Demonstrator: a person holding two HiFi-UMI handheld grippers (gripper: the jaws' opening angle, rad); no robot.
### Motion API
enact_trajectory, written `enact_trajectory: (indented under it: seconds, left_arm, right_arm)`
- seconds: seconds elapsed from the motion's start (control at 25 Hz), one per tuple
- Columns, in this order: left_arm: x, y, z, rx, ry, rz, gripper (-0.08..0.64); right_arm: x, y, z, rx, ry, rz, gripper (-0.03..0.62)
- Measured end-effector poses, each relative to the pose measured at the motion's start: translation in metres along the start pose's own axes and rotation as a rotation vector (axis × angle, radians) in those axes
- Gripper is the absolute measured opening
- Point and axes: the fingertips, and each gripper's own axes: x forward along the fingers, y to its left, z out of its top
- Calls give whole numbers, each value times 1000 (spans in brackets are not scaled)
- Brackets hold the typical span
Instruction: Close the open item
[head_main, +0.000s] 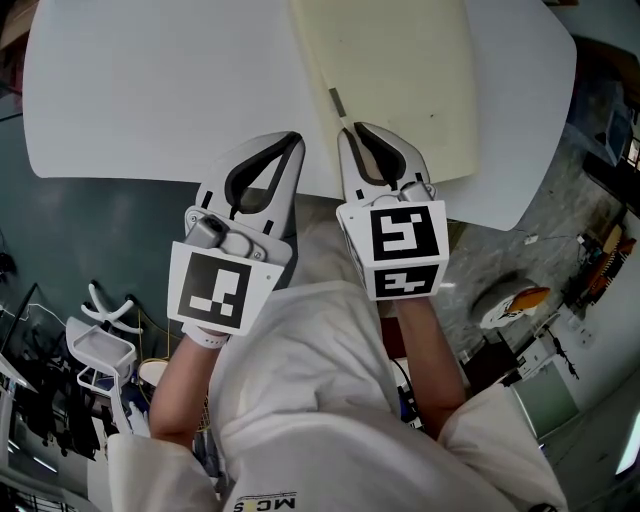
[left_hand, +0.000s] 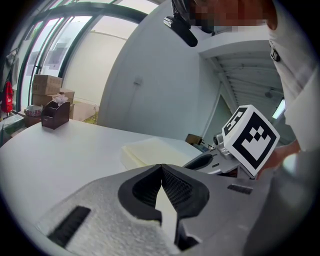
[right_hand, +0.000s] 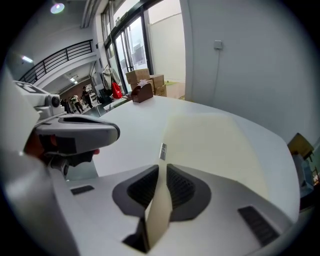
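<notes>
Right fingers (right_hand: 183, 188) clamp cream pouch (right_hand: 215, 145) edge near zipper pull (right_hand: 162, 151); left fingers (left_hand: 144, 191) closed.

We see our left gripper (left_hand: 161, 170), jaws together, a pale yellow folder (left_hand: 155, 149) flat on the white table (left_hand: 60, 150), our right gripper (left_hand: 197, 162) beside it.

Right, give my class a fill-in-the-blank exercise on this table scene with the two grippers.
The cream folder lies on a ___ table. The right gripper has its fingers pinched on the raised flap of the ___. The left gripper holds ___.
Missing words: white; folder; nothing.
</notes>
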Motion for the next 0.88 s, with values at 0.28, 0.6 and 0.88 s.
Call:
enact_trajectory:
  seconds: [0.28, 0.6, 0.88]
  left_arm:
    - [15, 1, -7, -6, 21, -4, 26]
    - [30, 10, -3, -4, 22, -1, 26]
    - [24, 23, -8, -14, 24, 15, 26]
  right_arm:
    - [10, -3, -5, -4, 26, 15, 58]
    - [17, -4, -15, 52, 68, 20, 12]
    - [23, -2, -19, 54, 89, 49, 29]
